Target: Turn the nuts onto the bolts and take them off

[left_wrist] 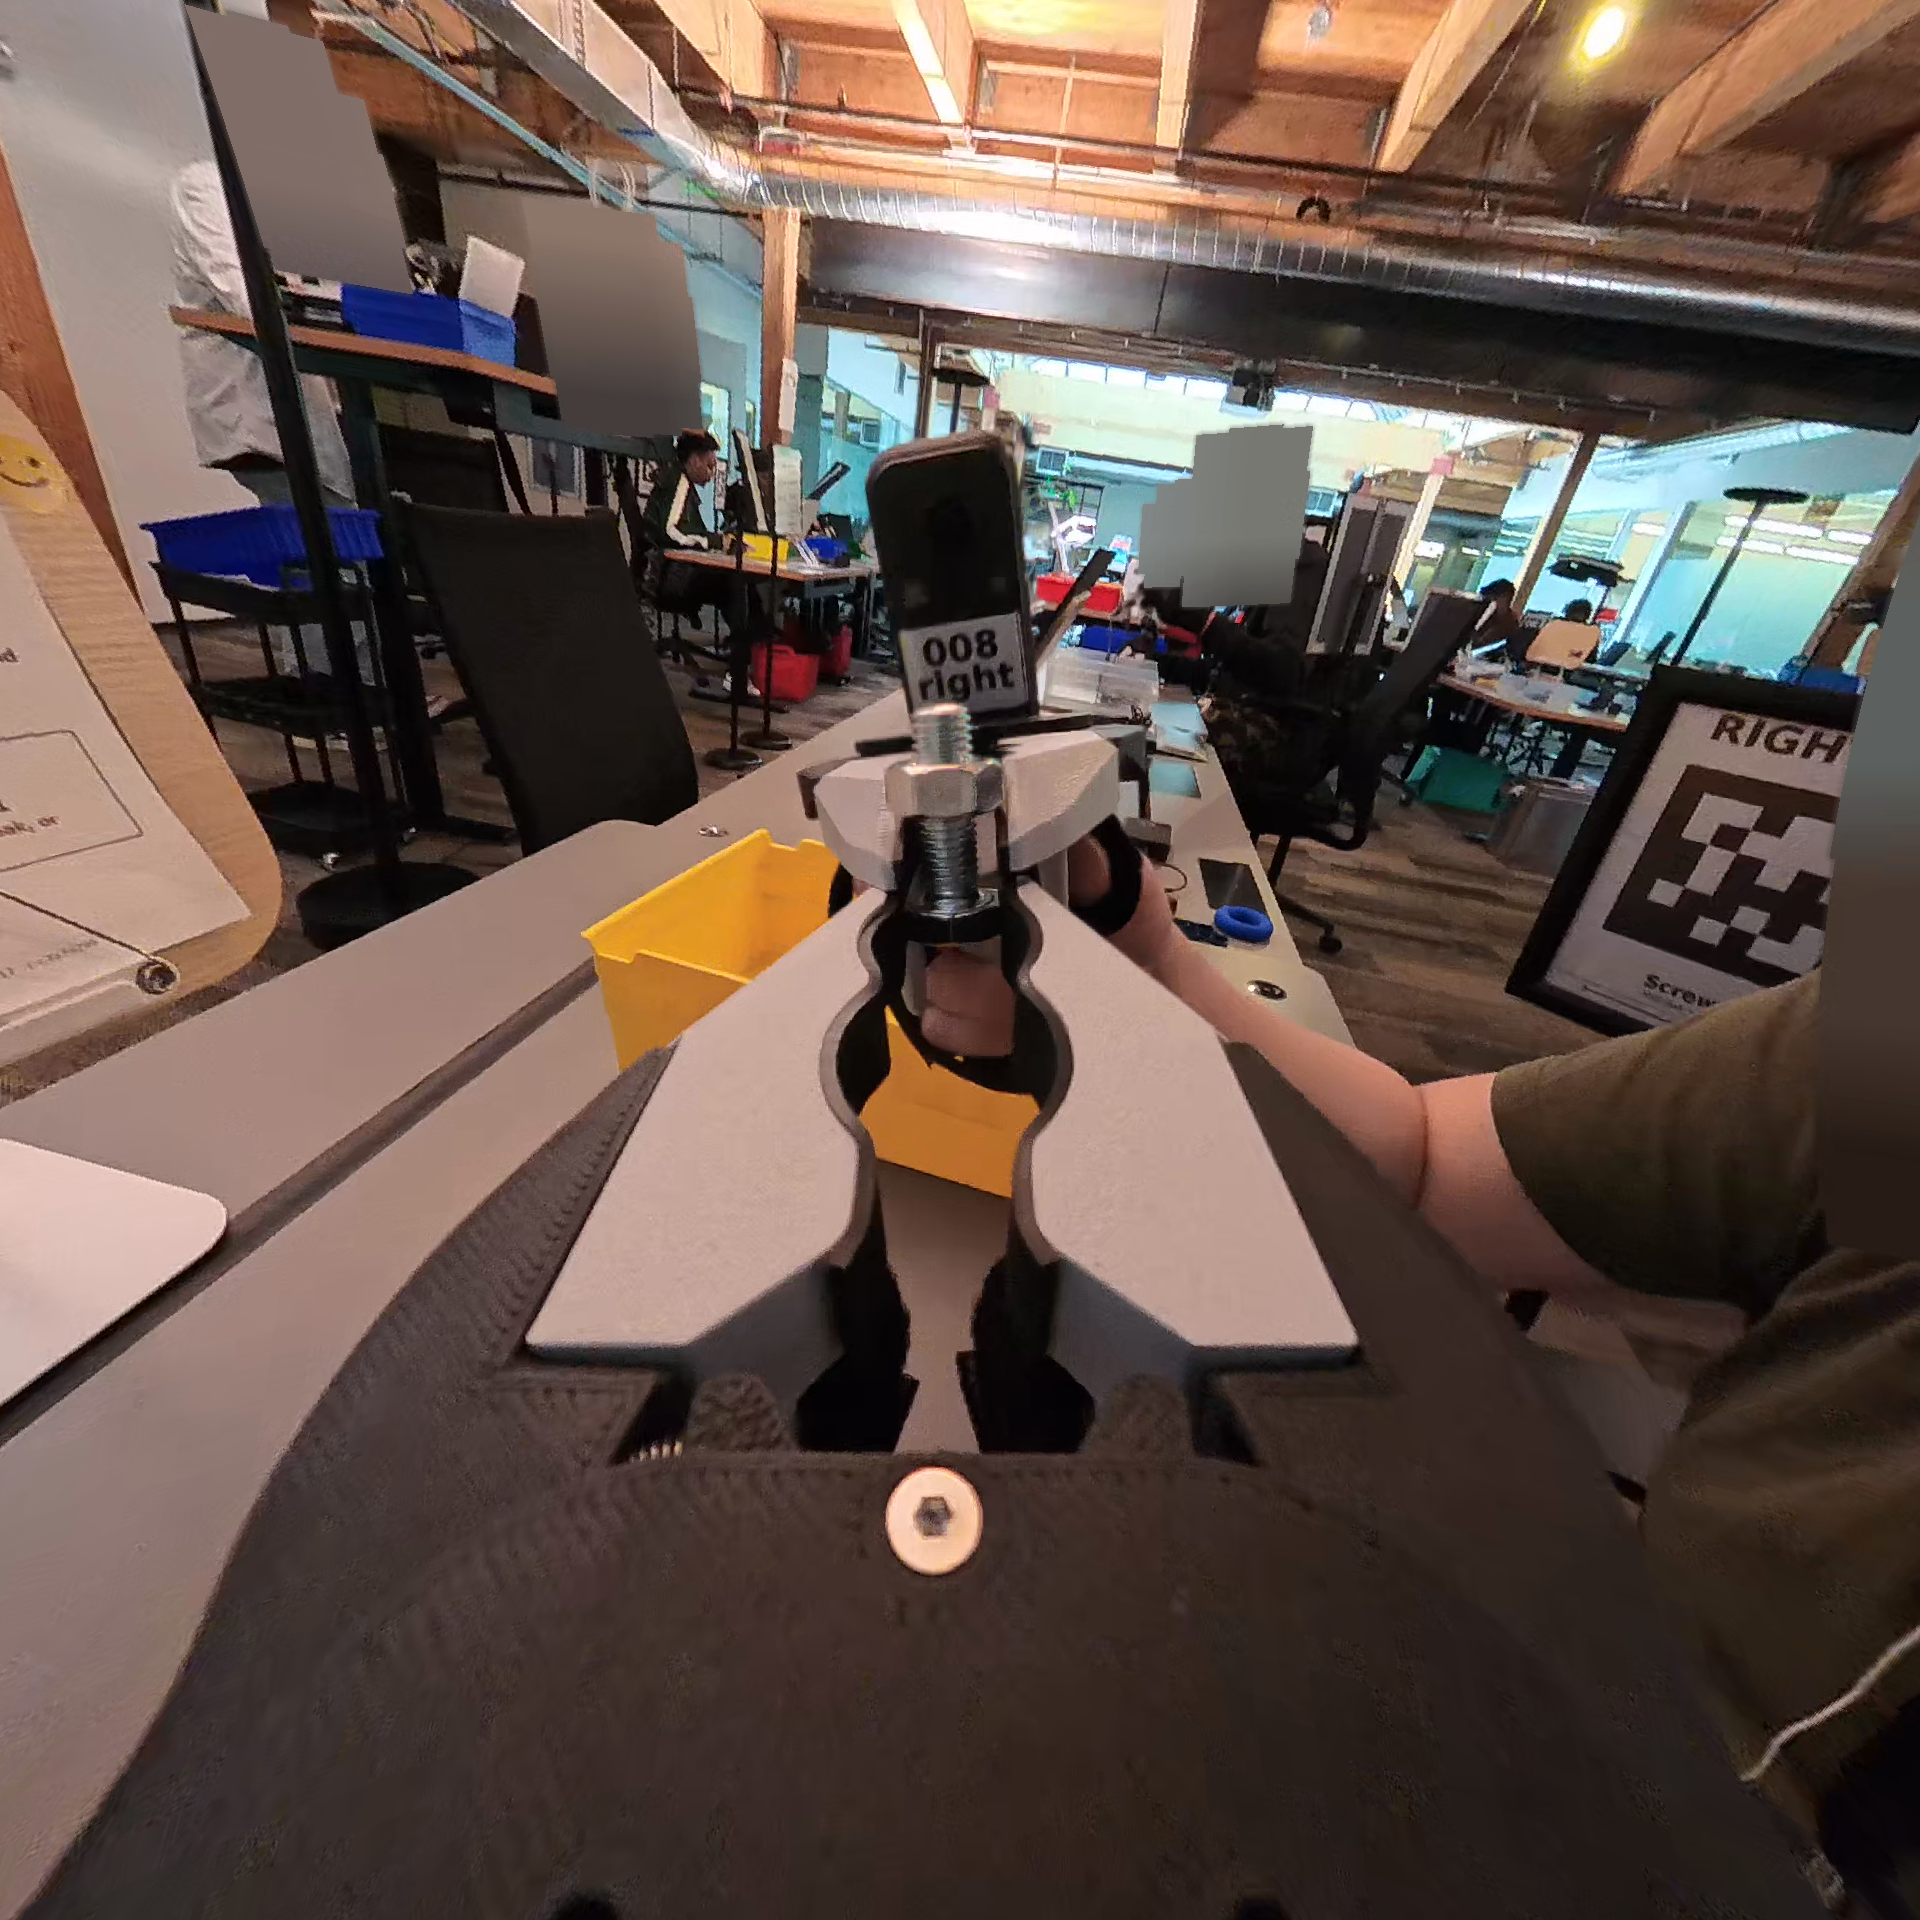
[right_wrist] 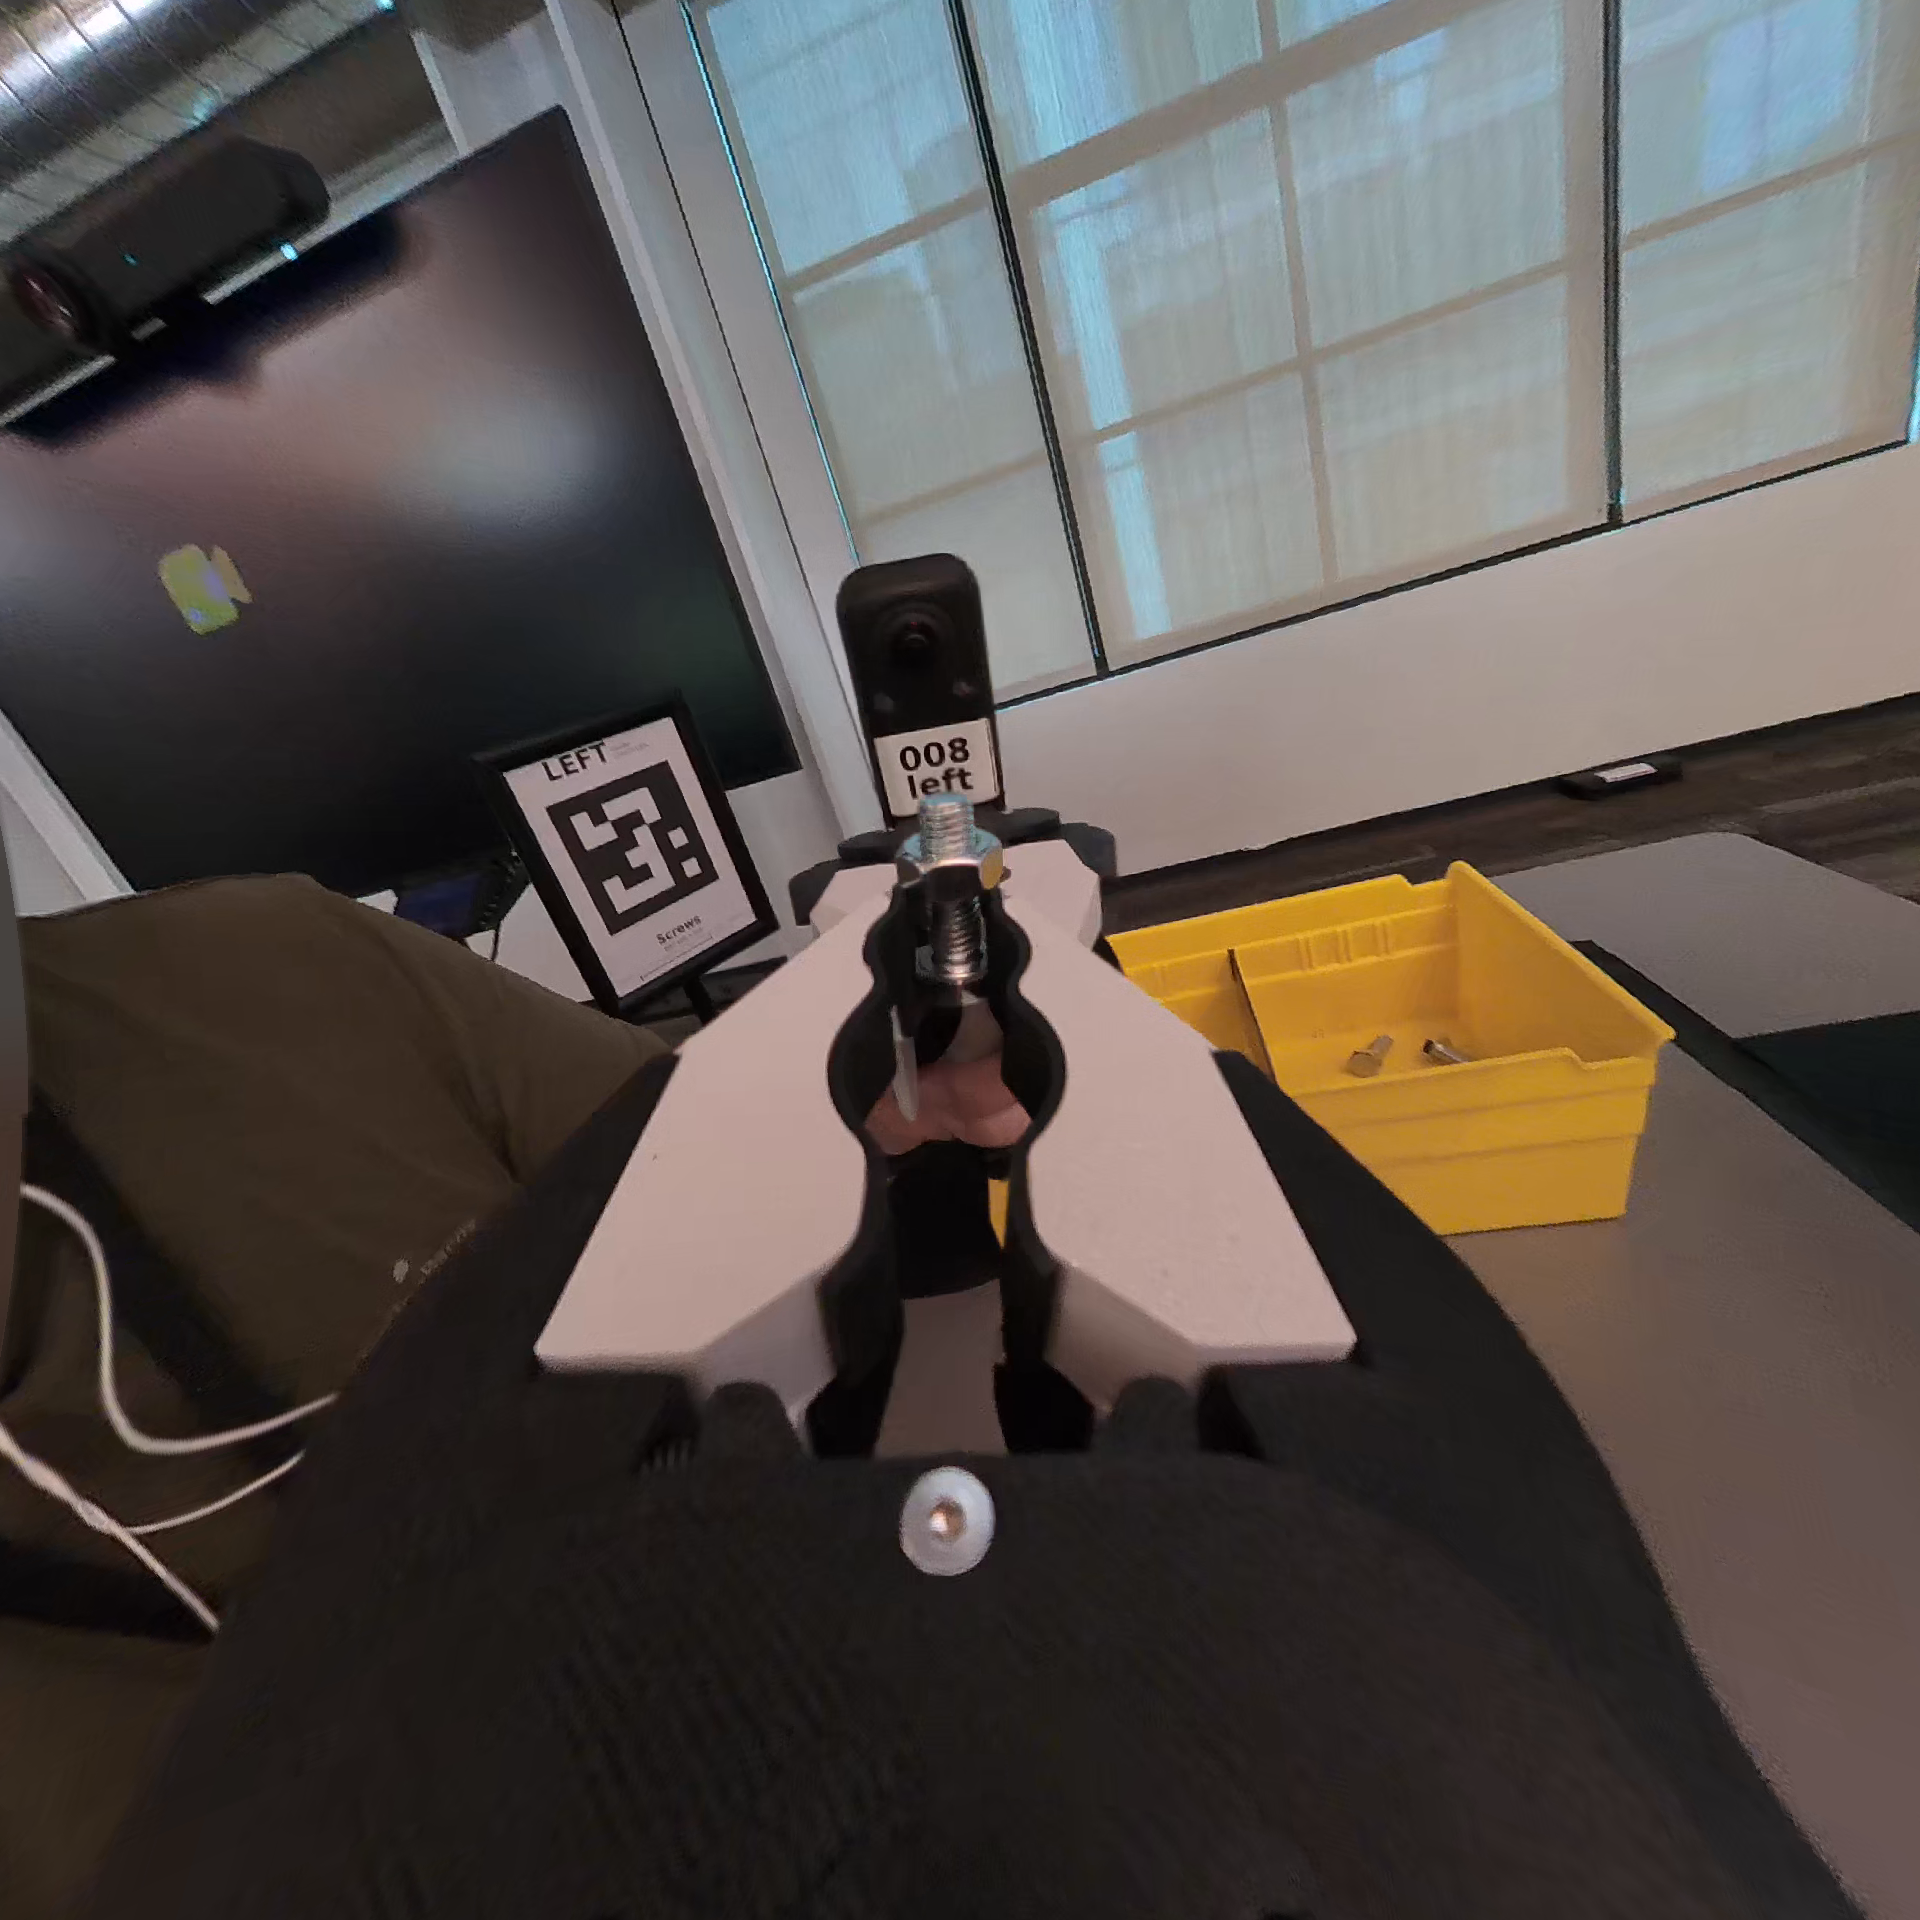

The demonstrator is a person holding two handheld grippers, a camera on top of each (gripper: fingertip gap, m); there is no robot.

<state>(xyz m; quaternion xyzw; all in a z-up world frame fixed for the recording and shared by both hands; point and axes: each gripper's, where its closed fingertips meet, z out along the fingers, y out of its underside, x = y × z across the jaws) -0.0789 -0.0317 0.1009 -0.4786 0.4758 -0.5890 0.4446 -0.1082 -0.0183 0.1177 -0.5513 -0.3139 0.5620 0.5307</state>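
Steel bolt (left_wrist: 940, 831) upright, head pinched at left gripper (left_wrist: 951, 925) tips; right gripper (left_wrist: 961, 795) clamps nut (left_wrist: 943, 787) mid-thread; judging nut-turning step, next needs rotating while bolt stays fixed.

White printed label (left_wrist: 966, 665) on the black camera of my other tool at frame centre, framed black-and-white marker sign (left_wrist: 1725, 862) at right edge, paper notice (left_wrist: 62, 821) at far left, matching label (right_wrist: 935, 771) and framed marker sign (right_wrist: 629, 847) left of centre in my right view, wording left unquoted.
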